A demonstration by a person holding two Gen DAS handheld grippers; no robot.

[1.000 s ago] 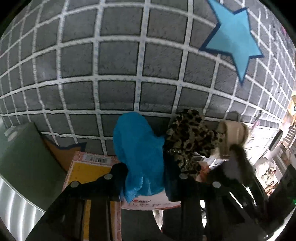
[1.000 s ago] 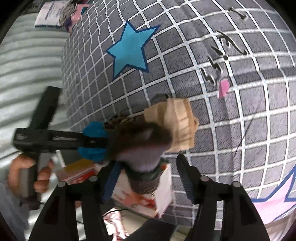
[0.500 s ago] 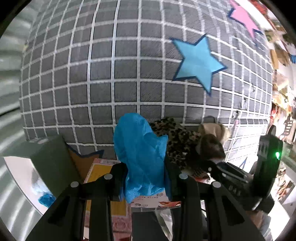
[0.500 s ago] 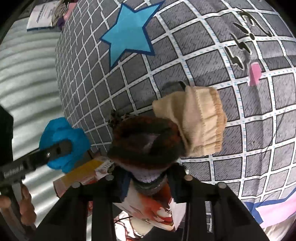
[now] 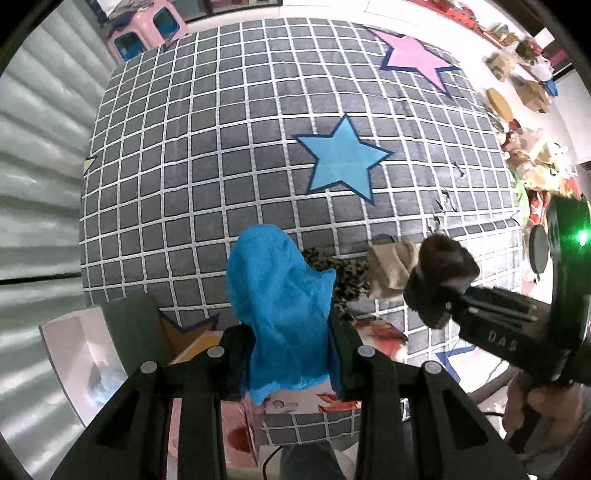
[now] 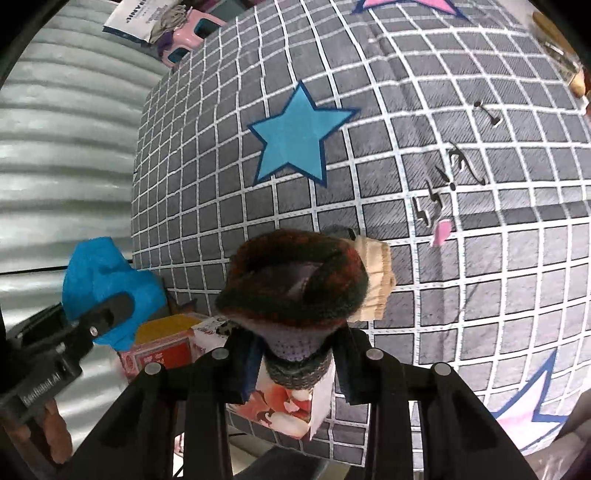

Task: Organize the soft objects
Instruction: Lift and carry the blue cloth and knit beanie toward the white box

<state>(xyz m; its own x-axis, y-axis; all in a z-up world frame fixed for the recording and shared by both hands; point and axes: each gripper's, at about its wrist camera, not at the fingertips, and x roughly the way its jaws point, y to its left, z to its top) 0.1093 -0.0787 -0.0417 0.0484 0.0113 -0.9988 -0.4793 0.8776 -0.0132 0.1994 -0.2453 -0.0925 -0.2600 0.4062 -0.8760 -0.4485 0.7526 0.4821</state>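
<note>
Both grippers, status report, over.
Left gripper shut on blue cloth. Right gripper shut on dark knit piece. Leopard cloth, beige sock on blanket.

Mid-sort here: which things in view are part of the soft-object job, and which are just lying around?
Job:
blue sock, in left gripper
dark sock, in right gripper
leopard sock and beige sock, on the grid blanket

Lying about:
red box
pink stool
shelf clutter

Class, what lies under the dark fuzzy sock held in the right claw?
Below the dark fuzzy sock a beige knitted sock lies on the grey checked blanket; most of it is covered.
</note>
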